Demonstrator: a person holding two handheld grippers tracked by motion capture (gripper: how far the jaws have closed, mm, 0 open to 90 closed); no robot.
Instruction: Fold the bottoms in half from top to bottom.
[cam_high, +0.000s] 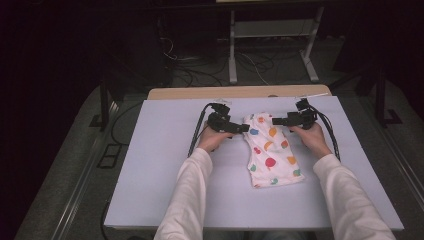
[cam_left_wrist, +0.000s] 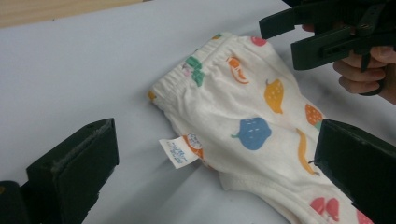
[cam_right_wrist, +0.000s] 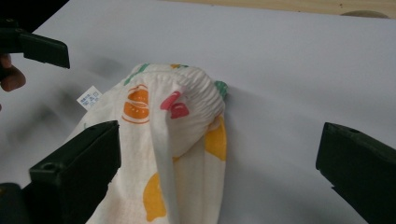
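Small printed trousers lie folded on the worktop, waistband between both grippers. Left gripper and right gripper: jaws apart, holding nothing. Judgement: pinch each waistband corner squarely, catching all layers, before lifting

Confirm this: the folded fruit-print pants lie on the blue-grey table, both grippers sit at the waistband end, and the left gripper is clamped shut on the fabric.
Not quite. The left gripper is open, not clamped: the left gripper view shows its jaws spread wide on either side of the pants without pinching them. The rest holds: the pants lie folded on the table, with the right gripper also at the waistband end.
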